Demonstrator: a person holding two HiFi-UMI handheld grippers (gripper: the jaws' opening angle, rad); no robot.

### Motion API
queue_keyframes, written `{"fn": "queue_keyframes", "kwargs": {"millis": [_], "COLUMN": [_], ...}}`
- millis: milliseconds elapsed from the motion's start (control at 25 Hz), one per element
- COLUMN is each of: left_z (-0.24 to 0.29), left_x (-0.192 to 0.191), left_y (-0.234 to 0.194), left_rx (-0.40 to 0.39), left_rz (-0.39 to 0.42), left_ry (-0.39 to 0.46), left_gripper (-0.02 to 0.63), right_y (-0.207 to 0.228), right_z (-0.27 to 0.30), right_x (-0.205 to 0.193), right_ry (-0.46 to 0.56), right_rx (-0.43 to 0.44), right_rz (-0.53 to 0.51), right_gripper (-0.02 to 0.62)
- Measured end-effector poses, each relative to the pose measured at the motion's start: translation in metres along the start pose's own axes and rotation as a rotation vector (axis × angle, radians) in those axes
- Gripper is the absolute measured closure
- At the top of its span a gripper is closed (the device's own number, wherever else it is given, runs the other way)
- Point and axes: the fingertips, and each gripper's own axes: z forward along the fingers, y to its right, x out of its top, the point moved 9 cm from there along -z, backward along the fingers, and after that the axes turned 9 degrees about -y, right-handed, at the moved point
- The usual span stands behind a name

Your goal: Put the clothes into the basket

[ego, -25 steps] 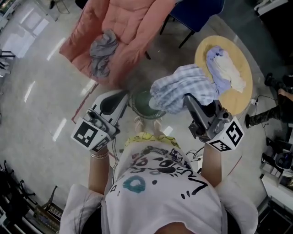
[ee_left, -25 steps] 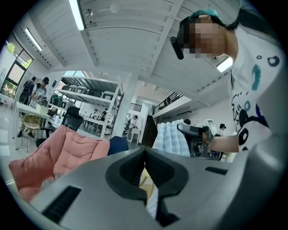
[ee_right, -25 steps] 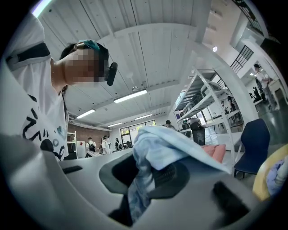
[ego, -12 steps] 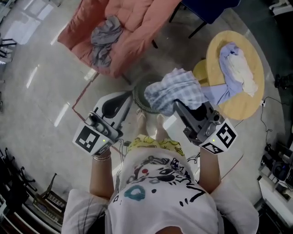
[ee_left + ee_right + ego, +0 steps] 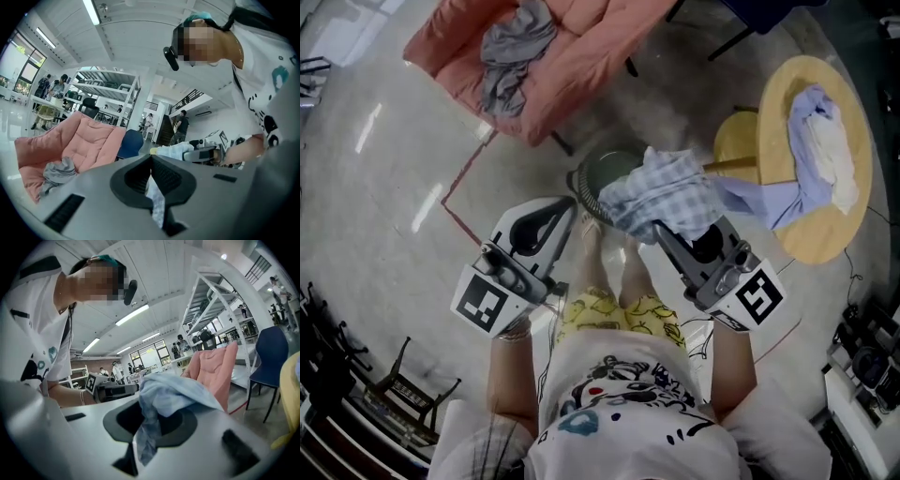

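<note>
Left hand-held gripper (image 5: 151,164) and right hand-held gripper (image 5: 664,232) both pinching checked shirt (image 5: 667,187), draped over green basket (image 5: 605,171) at frame centre. Grey garment (image 5: 511,52) on pink chair (image 5: 586,56), upper left; pale clothes (image 5: 825,141) on round desk (image 5: 780,103), right.

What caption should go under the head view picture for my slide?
The left gripper and right gripper hold a checked shirt over the green basket, near a pink chair.

text: none legible | labels: none | numbers: none | signs: none
</note>
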Motion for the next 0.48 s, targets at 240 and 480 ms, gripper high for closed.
{"fn": "queue_keyframes", "kwargs": {"millis": [240, 480], "left_z": [0.015, 0.029], "left_x": [-0.039, -0.068], "left_y": [-0.015, -0.015], "left_rx": [0.022, 0.045], "left_rz": [-0.011, -0.040], "left_ry": [-0.006, -0.043], "left_gripper": [0.591, 0.591], "right_y": [0.012, 0.019], "right_z": [0.029, 0.042], "right_x": [-0.039, -0.072], "right_ry": [-0.059, -0.111], "right_rx": [0.014, 0.015], "right_rz": [-0.009, 0.034], "right_gripper": [0.522, 0.522]}}
